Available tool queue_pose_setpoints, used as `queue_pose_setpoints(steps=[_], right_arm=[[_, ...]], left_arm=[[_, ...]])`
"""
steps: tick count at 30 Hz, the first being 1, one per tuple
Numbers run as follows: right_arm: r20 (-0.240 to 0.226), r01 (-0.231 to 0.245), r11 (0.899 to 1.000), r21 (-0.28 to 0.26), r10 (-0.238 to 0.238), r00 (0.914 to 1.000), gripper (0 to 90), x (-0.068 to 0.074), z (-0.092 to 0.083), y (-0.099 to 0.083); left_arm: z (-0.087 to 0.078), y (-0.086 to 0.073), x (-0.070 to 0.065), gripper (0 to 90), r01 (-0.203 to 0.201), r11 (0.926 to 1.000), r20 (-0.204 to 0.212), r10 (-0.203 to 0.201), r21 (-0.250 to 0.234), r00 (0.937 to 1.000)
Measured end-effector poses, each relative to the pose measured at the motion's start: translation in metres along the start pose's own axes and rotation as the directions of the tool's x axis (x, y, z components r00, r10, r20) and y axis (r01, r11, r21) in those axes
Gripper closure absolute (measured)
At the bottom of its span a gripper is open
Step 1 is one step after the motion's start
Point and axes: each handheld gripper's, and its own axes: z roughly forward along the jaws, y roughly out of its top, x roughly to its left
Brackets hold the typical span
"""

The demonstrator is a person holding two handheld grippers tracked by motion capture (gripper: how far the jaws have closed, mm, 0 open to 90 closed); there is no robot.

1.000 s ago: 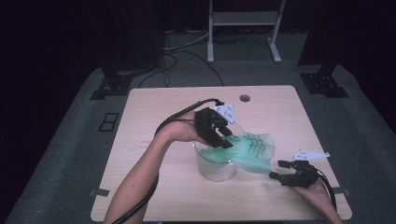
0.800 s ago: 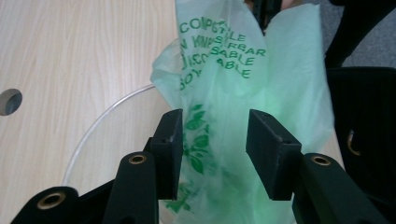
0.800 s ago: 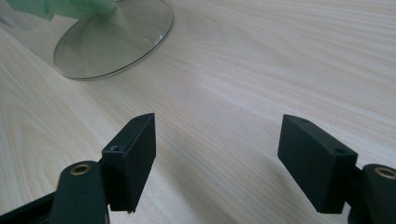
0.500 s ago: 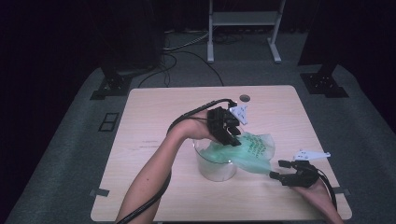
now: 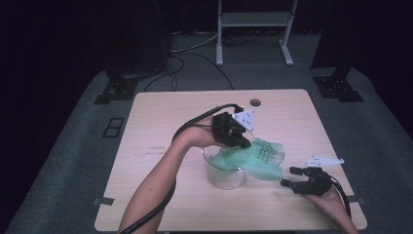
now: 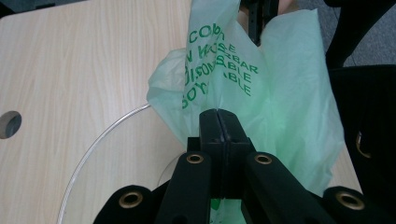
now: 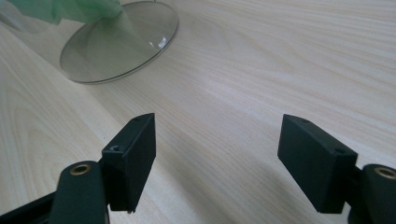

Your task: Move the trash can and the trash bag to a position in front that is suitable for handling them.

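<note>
The left gripper (image 6: 218, 116) has just closed its jaws; the flat black pads meet on a fold of the thin, crinkled green plastic bag (image 5: 258, 157) with darker green print, above the clear round container (image 5: 225, 174). The bag drapes from the container's rim across the pale wood-grain table (image 5: 160, 122) toward the right gripper (image 5: 287, 178). That gripper rests low near the table's right front corner, its blocky matt jaws spread wide, nothing between them.

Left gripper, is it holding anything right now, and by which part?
Yes: the left gripper is shut on the green plastic bag, pinching a bunched fold of film over the clear bowl.
</note>
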Motion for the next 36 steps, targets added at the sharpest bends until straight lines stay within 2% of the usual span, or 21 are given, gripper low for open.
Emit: queue_pose_setpoints(steps=[4,8,11,13,16,19,21,26,31,36], right_arm=[[-0.018,0.005,1.000,-0.006,-0.005,0.9998,27.3,0.001,0.001,0.002],[-0.051,0.036,0.999,-0.031,-0.038,0.9980,27.3,0.004,-0.002,0.011],[-0.082,0.098,0.995,-0.031,-0.100,0.9916,27.3,0.008,-0.003,0.019],[-0.114,0.159,0.987,-0.027,-0.161,0.9804,27.4,0.010,-0.005,0.026],[-0.153,0.212,0.977,-0.035,-0.215,0.9646,27.4,0.012,-0.009,0.034],[-0.195,0.276,0.960,-0.056,-0.281,0.9396,30.0,0.014,-0.014,0.044],[-0.208,0.301,0.952,-0.058,-0.306,0.9289,30.0,0.015,-0.016,0.049],[-0.226,0.336,0.939,-0.065,-0.342,0.9119,31.6,0.016,-0.020,0.062],[-0.240,0.352,0.932,-0.080,-0.361,0.9012,33.3,0.016,-0.023,0.074],[-0.260,0.389,0.917,-0.086,-0.397,0.8800,35.0,0.021,-0.027,0.085]], left_arm=[[-0.012,-0.006,-0.002,89.7,0.010,0.9996,-0.013,-0.010,-0.027,0.9999],[-0.024,-0.011,-0.003,89.7,0.016,0.9990,-0.029,-0.018,-0.042,0.9994],[-0.031,-0.014,-0.005,89.7,0.017,0.9987,-0.039,-0.019,-0.048,0.9991],[-0.035,-0.016,-0.006,89.7,0.020,0.9979,-0.045,-0.023,-0.061,0.9987],[-0.041,-0.018,-0.008,89.6,0.014,0.9977,-0.053,-0.018,-0.066,0.9984],[-0.046,-0.019,-0.009,89.7,0.013,0.9973,-0.064,-0.017,-0.072,0.9978],[-0.050,-0.020,-0.010,89.7,0.012,0.9969,-0.068,-0.018,-0.078,0.9975],[-0.058,-0.024,-0.012,89.7,0.013,0.9963,-0.083,-0.020,-0.085,0.9964],[-0.066,-0.030,-0.015,89.7,0.017,0.9956,-0.094,-0.025,-0.092,0.9953],[-0.071,-0.033,-0.016,89.7,0.020,0.9956,-0.102,-0.029,-0.092,0.9944]])
